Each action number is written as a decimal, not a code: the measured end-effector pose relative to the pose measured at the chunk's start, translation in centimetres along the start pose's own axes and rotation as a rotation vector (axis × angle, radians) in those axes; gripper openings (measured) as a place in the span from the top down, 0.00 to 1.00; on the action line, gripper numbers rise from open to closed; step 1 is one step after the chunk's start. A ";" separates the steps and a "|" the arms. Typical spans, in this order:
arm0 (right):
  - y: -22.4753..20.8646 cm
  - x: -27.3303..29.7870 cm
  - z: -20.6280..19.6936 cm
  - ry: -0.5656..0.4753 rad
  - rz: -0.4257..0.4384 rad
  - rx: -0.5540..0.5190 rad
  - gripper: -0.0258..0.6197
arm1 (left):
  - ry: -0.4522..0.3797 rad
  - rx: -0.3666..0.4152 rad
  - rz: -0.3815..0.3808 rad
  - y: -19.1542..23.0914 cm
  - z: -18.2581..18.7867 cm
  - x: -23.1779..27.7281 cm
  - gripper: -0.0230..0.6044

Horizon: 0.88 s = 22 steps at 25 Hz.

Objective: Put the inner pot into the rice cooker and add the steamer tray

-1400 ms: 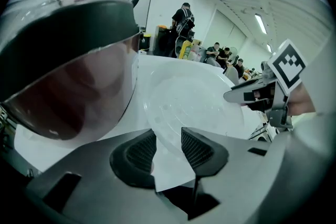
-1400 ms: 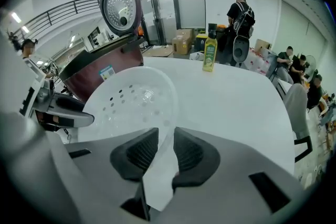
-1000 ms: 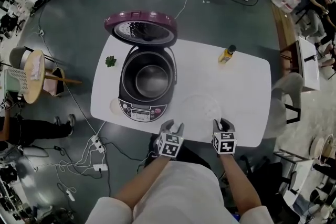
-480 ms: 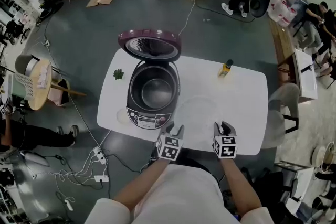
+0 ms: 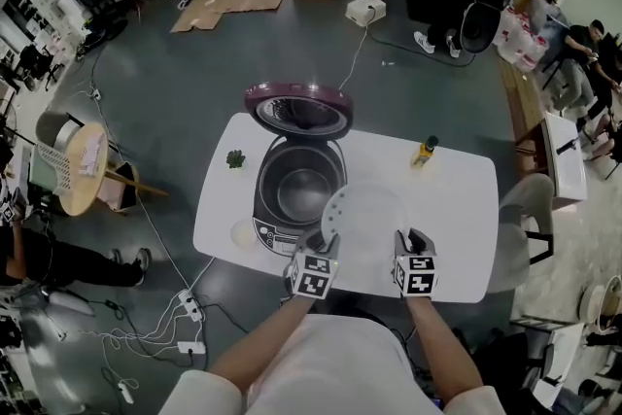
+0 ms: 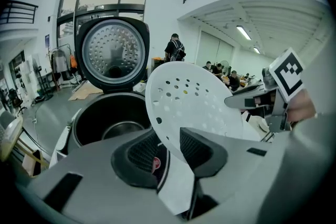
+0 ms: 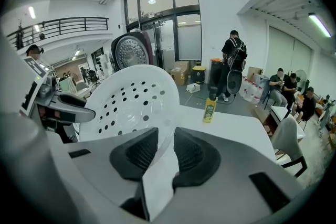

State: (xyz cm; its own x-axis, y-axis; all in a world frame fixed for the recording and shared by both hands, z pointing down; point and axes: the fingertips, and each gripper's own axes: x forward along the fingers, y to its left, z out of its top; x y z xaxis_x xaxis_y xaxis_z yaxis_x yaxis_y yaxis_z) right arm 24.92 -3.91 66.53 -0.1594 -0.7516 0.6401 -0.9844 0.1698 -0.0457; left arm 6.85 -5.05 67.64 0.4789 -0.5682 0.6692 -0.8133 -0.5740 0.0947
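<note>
The white perforated steamer tray (image 5: 364, 214) hangs above the table's front, tilted up, between my two grippers. My left gripper (image 5: 321, 236) is shut on its left rim (image 6: 194, 102), and my right gripper (image 5: 413, 236) is shut on its right rim (image 7: 131, 97). In each gripper view the thin rim passes between the black pads (image 6: 197, 147) (image 7: 186, 152). The purple rice cooker (image 5: 267, 185) stands just left of the tray with its lid (image 5: 298, 107) up. The metal inner pot (image 5: 301, 182) sits inside it, also seen low in the cooker's well (image 6: 118, 128).
A yellow bottle (image 5: 424, 152) stands at the white table's (image 5: 457, 209) back right. A small green item (image 5: 234, 158) and a small white disc (image 5: 243, 232) lie left of the cooker. Cables and a power strip (image 5: 185, 306) lie on the floor; a chair (image 5: 530, 199) stands at the right.
Both grippers have risen with the steamer tray, lifting it off the table and tilting it up. It now stands closer to the cooker's opening.
</note>
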 end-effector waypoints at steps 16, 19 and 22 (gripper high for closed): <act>7.2 4.5 5.6 -0.019 0.030 -0.048 0.79 | -0.017 0.025 0.054 9.4 1.7 -2.2 0.72; 8.7 5.4 6.6 -0.023 0.041 -0.056 0.79 | -0.022 0.018 0.062 11.2 1.8 -2.7 0.71; 10.0 6.0 7.7 -0.029 0.054 -0.069 0.79 | -0.023 -0.003 0.072 12.9 2.0 -3.0 0.72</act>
State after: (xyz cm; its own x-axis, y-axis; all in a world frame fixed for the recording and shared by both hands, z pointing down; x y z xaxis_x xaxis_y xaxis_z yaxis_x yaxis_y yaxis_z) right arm 13.57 -11.66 64.02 -0.2155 -0.7582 0.6153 -0.9669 0.2537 -0.0260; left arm -4.39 -11.96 65.36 0.4265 -0.6210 0.6576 -0.8469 -0.5296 0.0491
